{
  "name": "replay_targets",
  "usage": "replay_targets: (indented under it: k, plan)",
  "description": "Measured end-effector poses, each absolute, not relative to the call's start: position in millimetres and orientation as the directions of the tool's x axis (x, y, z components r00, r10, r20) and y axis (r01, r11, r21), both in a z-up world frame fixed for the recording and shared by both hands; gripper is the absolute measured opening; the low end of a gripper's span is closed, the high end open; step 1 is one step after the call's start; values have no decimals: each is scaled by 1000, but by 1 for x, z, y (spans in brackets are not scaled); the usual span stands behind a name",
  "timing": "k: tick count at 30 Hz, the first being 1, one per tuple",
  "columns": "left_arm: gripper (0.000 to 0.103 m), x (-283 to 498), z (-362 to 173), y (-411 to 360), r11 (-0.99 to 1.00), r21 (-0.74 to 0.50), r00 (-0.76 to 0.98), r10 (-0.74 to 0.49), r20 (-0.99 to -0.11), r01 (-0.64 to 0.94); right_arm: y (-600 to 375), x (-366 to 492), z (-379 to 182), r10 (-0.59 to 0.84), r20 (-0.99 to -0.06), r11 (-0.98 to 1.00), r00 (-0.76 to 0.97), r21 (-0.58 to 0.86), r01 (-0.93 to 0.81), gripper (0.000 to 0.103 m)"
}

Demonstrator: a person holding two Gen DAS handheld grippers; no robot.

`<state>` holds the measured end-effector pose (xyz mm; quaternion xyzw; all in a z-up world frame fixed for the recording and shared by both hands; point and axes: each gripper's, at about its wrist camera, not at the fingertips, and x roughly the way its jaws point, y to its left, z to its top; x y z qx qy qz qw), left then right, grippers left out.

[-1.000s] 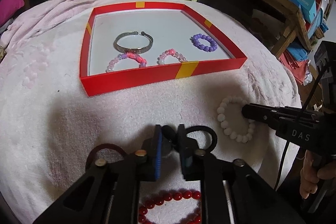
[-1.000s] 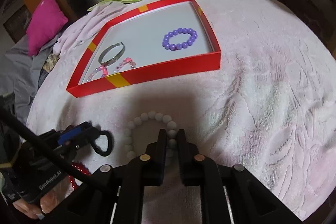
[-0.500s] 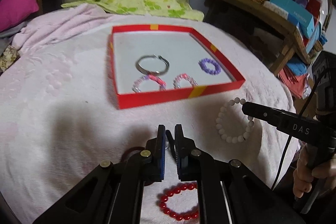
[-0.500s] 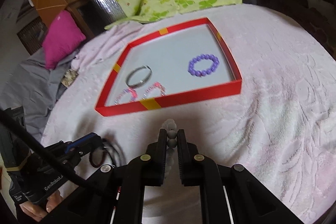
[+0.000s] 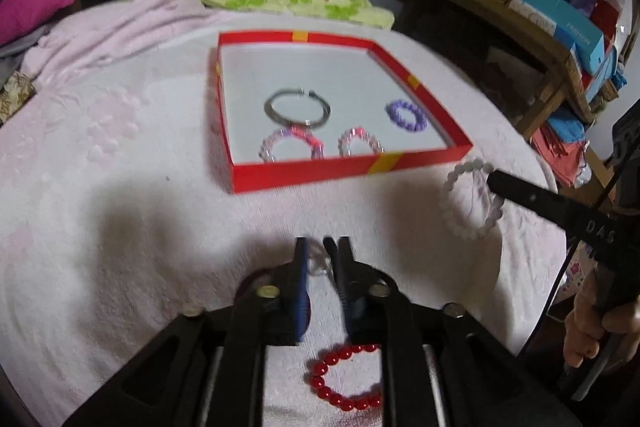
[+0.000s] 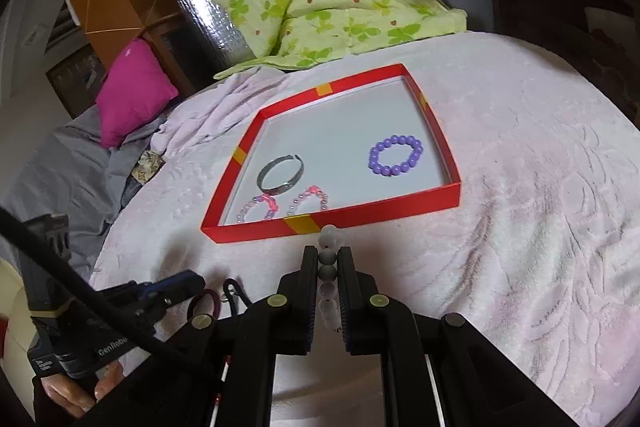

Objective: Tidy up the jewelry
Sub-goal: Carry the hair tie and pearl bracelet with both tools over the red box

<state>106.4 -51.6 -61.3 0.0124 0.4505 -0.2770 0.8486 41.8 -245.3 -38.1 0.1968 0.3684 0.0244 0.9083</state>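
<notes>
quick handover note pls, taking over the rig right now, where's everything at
Left gripper: jaws have just been opening, pads apart. A small dark looped piece lies at its tips, apparently not gripped.
Right gripper: shut on the white bead bracelet, lifted just short of the red box.
Done: the silver bangle, two pink bead bracelets and the purple bracelet lie in the box.
Left: drop the white bracelet in, then the dark piece and the red bead bracelet, both on the blanket.

White bead bracelet (image 6: 329, 267) lifted; four bracelets in red tray (image 6: 448, 193).
</notes>
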Motion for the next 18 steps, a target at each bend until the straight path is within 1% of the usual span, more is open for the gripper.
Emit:
replay_targets:
  k: [2,8,10,11,12,15,18]
  plan:
    - [38,105,-65,-57,844,-219,435,-453,-778,489,-249,41,-38,190,-660,918,727,382,107,11]
    - [39,108,-81,-73,840,-189,417,-432,-800,508,-252,39,-40,191,-664,919,723,380,106,11]
    - [24,109,-86,-80,831,-177,409,-431,-805,527,-251,39,-41,193,-666,919,721,381,106,11]
    - [14,109,-88,-82,831,-165,415,-424,-805,531,-251,39,-41,194,-666,918,720,381,105,11]
    - [10,109,-88,-83,834,-148,427,-415,-803,531,-251,39,-41,194,-666,919,720,380,105,11]
    - [6,108,-80,-78,831,-167,437,-436,-787,530,-251,38,-38,193,-659,919,727,381,101,11]
    - [6,103,-68,-72,825,-168,461,-457,-761,540,-251,35,-35,200,-642,916,741,390,91,11]
